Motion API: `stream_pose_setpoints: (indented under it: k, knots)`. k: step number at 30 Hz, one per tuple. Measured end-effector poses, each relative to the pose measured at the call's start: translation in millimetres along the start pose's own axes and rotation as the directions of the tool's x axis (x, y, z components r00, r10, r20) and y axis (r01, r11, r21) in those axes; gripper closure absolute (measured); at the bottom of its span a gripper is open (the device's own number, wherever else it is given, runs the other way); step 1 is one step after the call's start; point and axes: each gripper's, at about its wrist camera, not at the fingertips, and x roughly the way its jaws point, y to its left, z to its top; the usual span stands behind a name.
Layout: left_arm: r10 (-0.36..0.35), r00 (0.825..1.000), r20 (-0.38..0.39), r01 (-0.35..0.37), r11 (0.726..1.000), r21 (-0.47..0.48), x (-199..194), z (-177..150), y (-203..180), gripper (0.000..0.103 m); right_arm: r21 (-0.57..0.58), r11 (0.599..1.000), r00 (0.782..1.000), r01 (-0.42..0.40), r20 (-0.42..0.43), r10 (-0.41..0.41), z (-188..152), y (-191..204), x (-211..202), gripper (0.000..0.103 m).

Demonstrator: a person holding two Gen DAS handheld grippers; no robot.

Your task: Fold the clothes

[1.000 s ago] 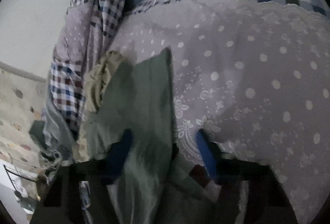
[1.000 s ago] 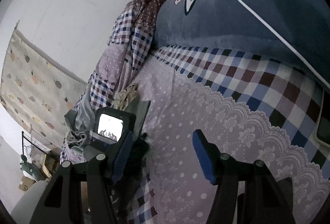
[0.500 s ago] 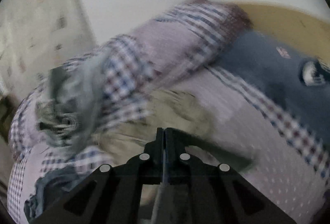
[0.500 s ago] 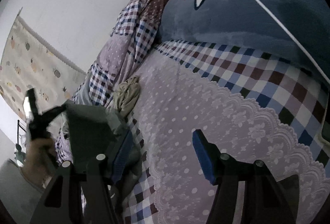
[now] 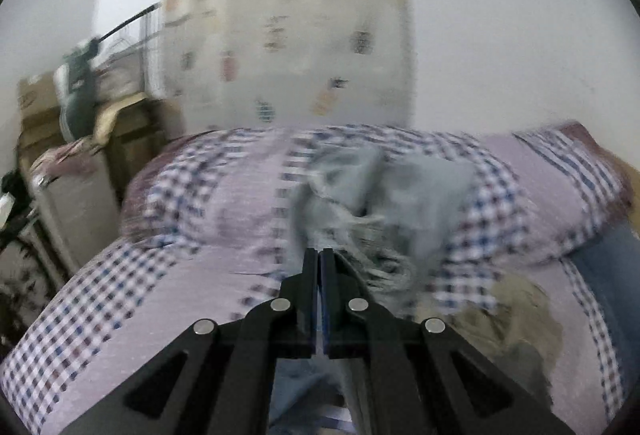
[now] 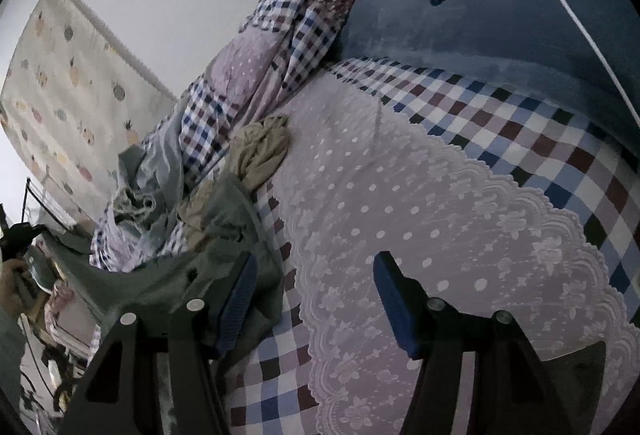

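Across the bed [image 6: 420, 219], its dotted lilac spread reaches a rolled checked quilt [image 5: 224, 195] along the wall, where a grey-green garment [image 6: 224, 231] trails off the near edge beside a crumpled beige one [image 6: 262, 151]. Your right gripper [image 6: 314, 295] hovers over the spread, jaws wide and empty. Your left gripper [image 5: 320, 267] has its jaws pressed together; whether cloth is pinched there, you cannot tell.

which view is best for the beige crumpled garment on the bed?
Right wrist: the beige garment is sharp and whole, lying by the rolled checked quilt. Left wrist shows it only as a motion-blurred patch at lower right.
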Motion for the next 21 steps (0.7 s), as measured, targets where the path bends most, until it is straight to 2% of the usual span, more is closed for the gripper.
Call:
stream_pose_setpoints:
  k: [5,9,12,18,21]
  knots:
    - [0.076,0.997,-0.004,-0.076,0.992,-0.102,10,-9,92,0.103,-0.051,0.998,0.999,0.026,-0.027,-0.027,-7,15,15,0.038]
    - [0.132,0.991,-0.025,-0.135,0.972,-0.191,20,-18,159,0.103,-0.093,0.995,0.998,0.026,-0.051,-0.031,-14,30,28,0.038]
    - [0.176,0.984,-0.031,-0.179,0.958,-0.224,22,-24,199,0.103,-0.132,0.991,0.996,0.034,-0.075,-0.044,-20,37,35,0.038]
    - [0.289,0.957,-0.020,-0.282,0.913,-0.294,17,-31,273,0.103,-0.209,0.977,0.990,0.048,-0.120,-0.074,-32,50,49,0.038]
    - [0.357,0.934,-0.015,-0.343,0.884,-0.317,15,-36,299,0.103,-0.247,0.967,0.986,0.053,-0.141,-0.090,-39,57,57,0.038]
